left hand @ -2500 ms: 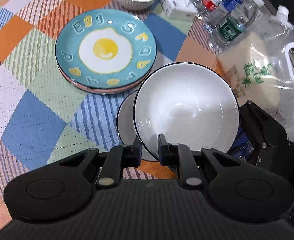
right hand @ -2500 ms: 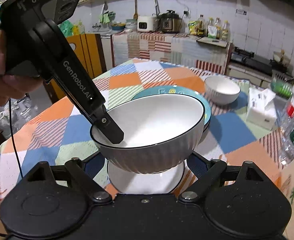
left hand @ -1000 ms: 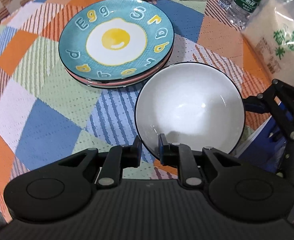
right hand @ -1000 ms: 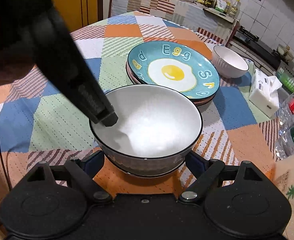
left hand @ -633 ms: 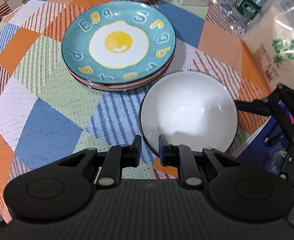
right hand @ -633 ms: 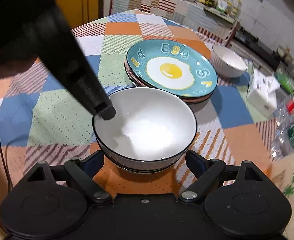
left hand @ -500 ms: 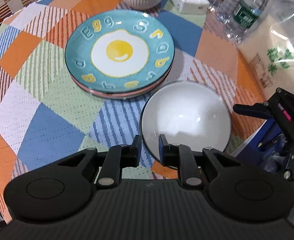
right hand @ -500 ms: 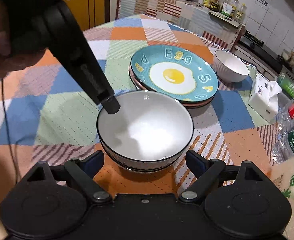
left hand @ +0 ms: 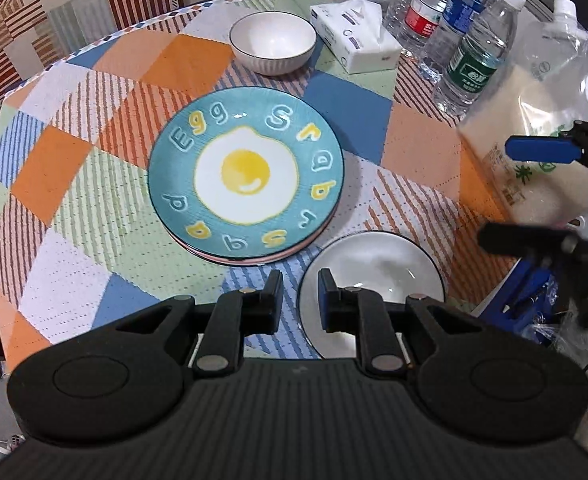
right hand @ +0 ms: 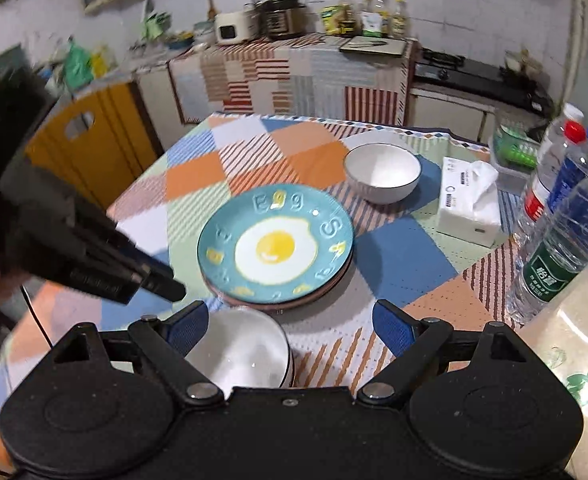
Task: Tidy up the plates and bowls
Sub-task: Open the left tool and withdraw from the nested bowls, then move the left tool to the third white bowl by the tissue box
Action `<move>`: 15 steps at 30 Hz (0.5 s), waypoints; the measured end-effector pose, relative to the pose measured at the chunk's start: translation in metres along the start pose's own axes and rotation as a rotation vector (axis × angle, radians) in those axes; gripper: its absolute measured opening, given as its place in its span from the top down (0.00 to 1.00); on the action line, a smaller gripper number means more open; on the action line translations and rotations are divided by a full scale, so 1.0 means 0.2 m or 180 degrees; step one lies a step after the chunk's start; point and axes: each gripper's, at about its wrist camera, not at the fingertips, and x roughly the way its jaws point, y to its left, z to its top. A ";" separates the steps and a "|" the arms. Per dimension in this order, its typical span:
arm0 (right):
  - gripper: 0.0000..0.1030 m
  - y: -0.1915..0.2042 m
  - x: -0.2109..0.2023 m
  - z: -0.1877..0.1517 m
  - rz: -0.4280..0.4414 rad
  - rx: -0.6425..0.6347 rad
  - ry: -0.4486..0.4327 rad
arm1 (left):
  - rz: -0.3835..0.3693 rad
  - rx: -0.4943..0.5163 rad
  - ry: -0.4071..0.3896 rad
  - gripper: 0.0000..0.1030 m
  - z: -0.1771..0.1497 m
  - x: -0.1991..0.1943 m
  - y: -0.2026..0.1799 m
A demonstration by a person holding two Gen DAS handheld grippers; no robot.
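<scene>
A white black-rimmed bowl (left hand: 378,276) sits stacked in another bowl near the table's front edge; it also shows in the right wrist view (right hand: 242,352). A teal egg plate (left hand: 246,176) tops a plate stack mid-table, also in the right wrist view (right hand: 276,248). A second white bowl (left hand: 273,42) stands at the far side, seen in the right wrist view (right hand: 382,172) too. My left gripper (left hand: 300,298) hovers above the near bowl's left rim, jaws narrowly apart and empty. My right gripper (right hand: 290,322) is wide open and empty, raised above the near bowl.
A tissue box (left hand: 354,36), several water bottles (left hand: 474,52) and a bag of rice (left hand: 542,140) stand along the right side. The patchwork tablecloth (left hand: 94,208) covers the round table. A yellow chair (right hand: 94,136) stands at the far left.
The left gripper set the bowl down onto the other bowl, let go of its rim and lifted back. The right gripper also rose and pulled away from the bowl.
</scene>
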 end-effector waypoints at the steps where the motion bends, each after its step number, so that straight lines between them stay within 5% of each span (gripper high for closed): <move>1: 0.11 -0.02 0.00 0.02 0.0018 0.0071 0.0001 | 0.0016 -0.0003 -0.0013 0.84 0.00 -0.01 0.01; 6: 0.11 -0.08 -0.01 0.02 -0.0021 0.0261 -0.0039 | 0.0021 0.0011 -0.0059 0.84 0.00 -0.03 0.02; 10: 0.11 -0.06 0.05 0.02 -0.0423 -0.0009 -0.0066 | 0.0068 0.0109 -0.0155 0.84 0.00 -0.06 0.01; 15: 0.11 -0.09 0.08 0.09 -0.0578 -0.0281 -0.0345 | 0.0008 0.0087 -0.0192 0.82 0.08 -0.09 0.04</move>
